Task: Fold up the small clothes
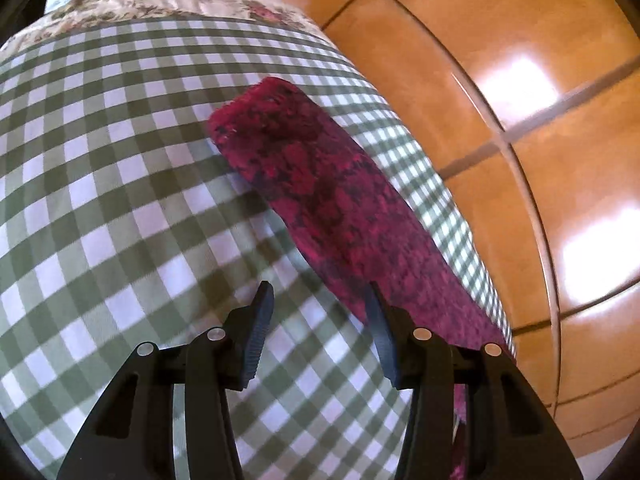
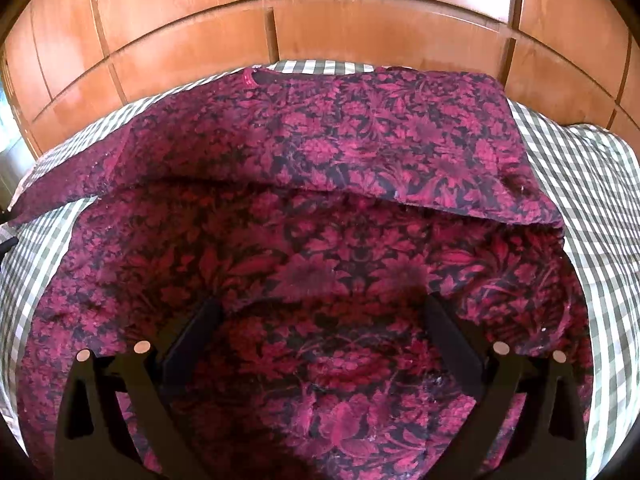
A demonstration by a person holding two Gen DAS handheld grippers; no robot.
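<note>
A small garment (image 2: 320,240) in dark red floral print on black lies flat on the green-and-white checked cloth (image 2: 580,184). Its far part is folded back toward me and ends in a straight edge across the middle. My right gripper (image 2: 322,302) hovers just over the near part, its jaws wide open with only flat cloth beneath them. In the left wrist view a long narrow part of the garment (image 1: 320,184) runs along the right side of the checked cloth (image 1: 120,160). My left gripper (image 1: 319,294) stands open beside it, nothing between its fingers, and the right fingertip (image 1: 374,300) is close to the garment's edge.
Glossy wooden panels (image 2: 320,20) rise right behind the checked surface and run along its right side in the left wrist view (image 1: 520,120). A flowered quilt (image 1: 168,0) lies at the far end of the checked cloth.
</note>
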